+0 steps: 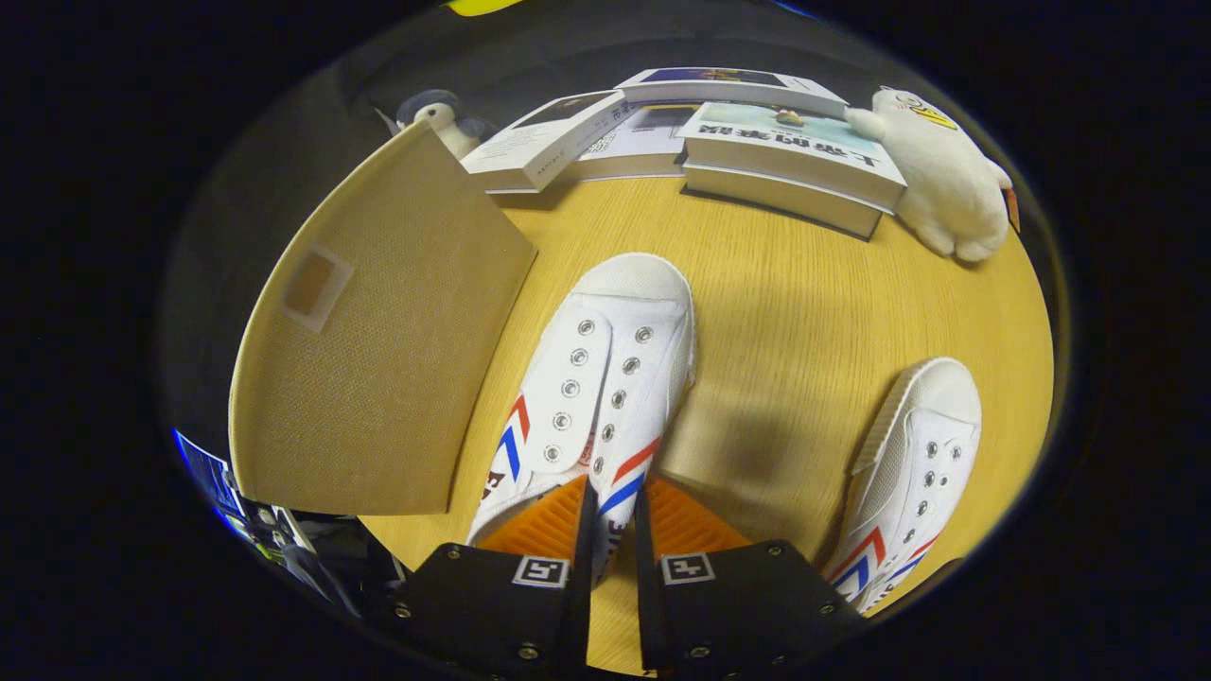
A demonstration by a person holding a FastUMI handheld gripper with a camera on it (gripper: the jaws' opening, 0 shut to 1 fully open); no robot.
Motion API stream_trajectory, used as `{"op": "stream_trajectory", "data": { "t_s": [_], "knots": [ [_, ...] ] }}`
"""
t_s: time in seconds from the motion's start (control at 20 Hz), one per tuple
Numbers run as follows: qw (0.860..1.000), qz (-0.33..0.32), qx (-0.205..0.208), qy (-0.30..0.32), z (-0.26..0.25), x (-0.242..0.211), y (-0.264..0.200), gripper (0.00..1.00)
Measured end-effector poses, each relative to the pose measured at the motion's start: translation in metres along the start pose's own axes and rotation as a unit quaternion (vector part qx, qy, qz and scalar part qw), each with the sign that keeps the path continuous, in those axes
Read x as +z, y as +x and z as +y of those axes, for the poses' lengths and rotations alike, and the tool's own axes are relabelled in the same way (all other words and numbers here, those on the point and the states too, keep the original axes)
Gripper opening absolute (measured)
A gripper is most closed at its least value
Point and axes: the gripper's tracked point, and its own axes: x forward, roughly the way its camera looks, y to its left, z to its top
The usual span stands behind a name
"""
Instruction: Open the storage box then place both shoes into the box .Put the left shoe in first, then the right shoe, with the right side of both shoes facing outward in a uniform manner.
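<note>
My gripper (pixel 613 515) is shut on the side wall of a white canvas shoe (pixel 605 369) with red and blue stripes, near its opening. The toe points away from me, and a shadow on the table beside it suggests the shoe hangs a little above the wood. A second matching shoe (pixel 916 463) lies on the table to the right of the fingers, toe also pointing away. The tan fabric storage box (pixel 378 350) stands to the left of the held shoe, showing a flat panel with a label pocket. Whether it is open I cannot tell.
The wooden table (pixel 804 303) carries several books (pixel 785 156) stacked at the far side. A white plush toy (pixel 946 184) leans against them on the right, and a small penguin toy (pixel 437 115) sits behind the box.
</note>
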Motion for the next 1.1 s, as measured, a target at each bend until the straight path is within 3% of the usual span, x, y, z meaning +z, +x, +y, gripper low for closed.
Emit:
{"op": "stream_trajectory", "data": {
  "t_s": [0.05, 0.15, 0.3, 0.4, 0.75, 1.1],
  "knots": [
    [1.0, 0.001, 0.003, 0.009, 0.002, -0.002, 0.001, 0.08],
    [0.998, 0.011, 0.034, 0.056, 0.006, -0.003, -0.004, 0.01],
    [0.985, 0.049, 0.087, 0.14, 0.02, -0.008, -0.009, 0.01],
    [0.98, 0.052, 0.101, 0.162, 0.024, -0.007, -0.014, 0.01],
    [0.984, 0.016, 0.108, 0.141, 0.021, 0.019, -0.053, 0.01],
    [0.988, -0.02, 0.114, 0.101, 0.057, 0.055, -0.123, 0.01]
  ]
}}
